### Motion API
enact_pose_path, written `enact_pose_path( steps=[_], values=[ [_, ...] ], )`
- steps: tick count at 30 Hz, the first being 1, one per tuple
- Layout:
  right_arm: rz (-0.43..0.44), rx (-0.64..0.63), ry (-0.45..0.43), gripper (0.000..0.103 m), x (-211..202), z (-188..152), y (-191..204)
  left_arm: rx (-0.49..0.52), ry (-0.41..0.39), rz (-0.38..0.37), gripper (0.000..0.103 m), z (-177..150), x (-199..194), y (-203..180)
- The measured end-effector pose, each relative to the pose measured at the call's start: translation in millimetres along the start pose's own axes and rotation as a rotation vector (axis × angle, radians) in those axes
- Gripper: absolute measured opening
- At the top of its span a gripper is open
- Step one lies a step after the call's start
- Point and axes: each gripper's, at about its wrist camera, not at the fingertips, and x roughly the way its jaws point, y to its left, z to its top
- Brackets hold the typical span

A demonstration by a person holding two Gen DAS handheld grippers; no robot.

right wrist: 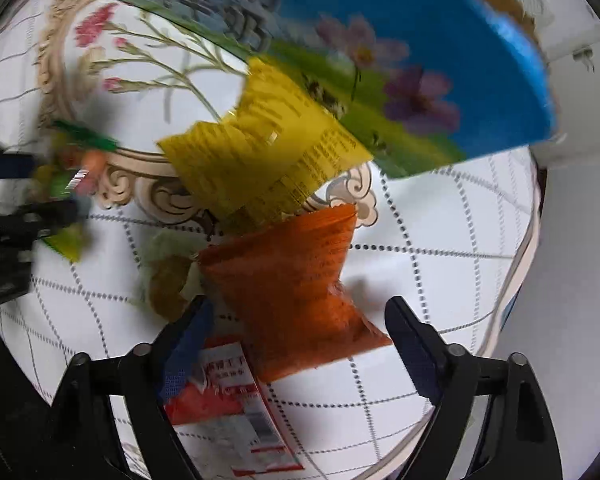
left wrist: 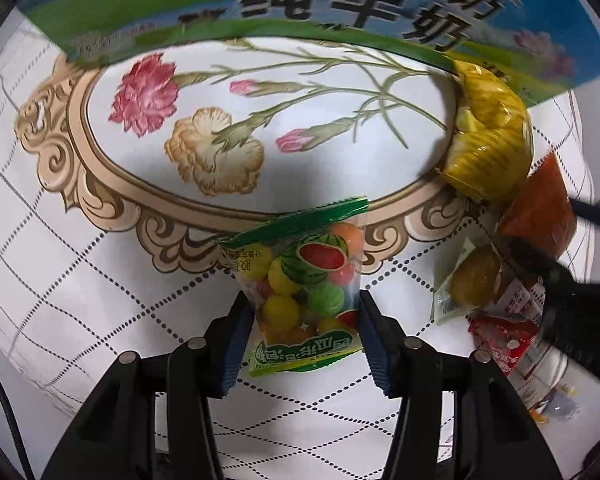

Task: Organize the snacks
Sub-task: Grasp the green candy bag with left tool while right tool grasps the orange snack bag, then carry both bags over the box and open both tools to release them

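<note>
The milk carton, blue and green with large dark characters, stands at the far edge of the desk, whose white cloth bears a dotted diamond pattern and a framed flower print; every place below is told from that carton.

On the near side of the carton, past the flower print, lies the fruit candy bag — clear plastic with a green top seal, filled with round coloured sweets. The left gripper points down over it, and its blue-padded jaws stand narrow, each pad against a side of the bag's lower half, holding it.

Right against the carton's near right end leans the yellow snack bag. Just nearer than that, touching its lower edge, lies the orange snack bag. The right gripper hangs over the orange bag with its jaws fairly wide: the bag's lower end lies between the pads, yet a gap shows at the right pad, so the jaws do not clamp it.

Beside the orange bag, on the side toward the candy bag, sits a small clear packet with a round yellowish cake. Nearest of all — farthest from the carton — lies a red and white packet, partly under the right gripper's left pad.
</note>
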Motion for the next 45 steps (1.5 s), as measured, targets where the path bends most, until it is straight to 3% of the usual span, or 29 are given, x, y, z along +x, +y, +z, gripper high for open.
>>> enact_pose_path(
  steps=[6,9,12,19,20,22,24,30,37,41,45],
  values=[
    [0.384,0.503,0.039,0.064,14,-10,-77,-0.030,0.056,-0.013,0.052,5,16,8],
    [0.482,0.620,0.052,0.067,19,-17,-97,-0.016,0.062,0.025,0.053,12,23,-8],
    [0.430,0.593,0.027,0.080,11,-17,-100,-0.013,0.046,0.017,0.052,16,18,-15],
    [0.287,0.486,0.013,0.081,1,-18,-69,0.046,0.001,0.081,0.048,20,5,-32],
    [0.250,0.465,0.010,0.080,2,-18,-63,0.050,-0.005,0.085,0.048,18,4,-36],
    [0.222,0.456,-0.002,0.060,3,-21,-58,0.054,-0.011,0.084,0.047,17,-1,-41],
    [0.219,0.478,-0.020,0.054,2,-25,-58,0.053,-0.021,0.079,0.047,12,-13,-49],
    [0.340,0.581,-0.081,0.050,-24,-42,-70,0.046,-0.084,0.018,0.047,16,-64,-42],
    [0.538,0.579,-0.221,0.049,-105,-45,-80,0.064,-0.199,-0.124,0.047,25,-164,-40],
    [0.629,0.561,-0.326,0.049,-158,-26,-76,0.080,-0.271,-0.165,0.048,45,-216,-21],
    [0.665,0.540,-0.410,0.049,-192,26,-57,0.070,-0.293,-0.130,0.048,91,-238,4]
  ],
)
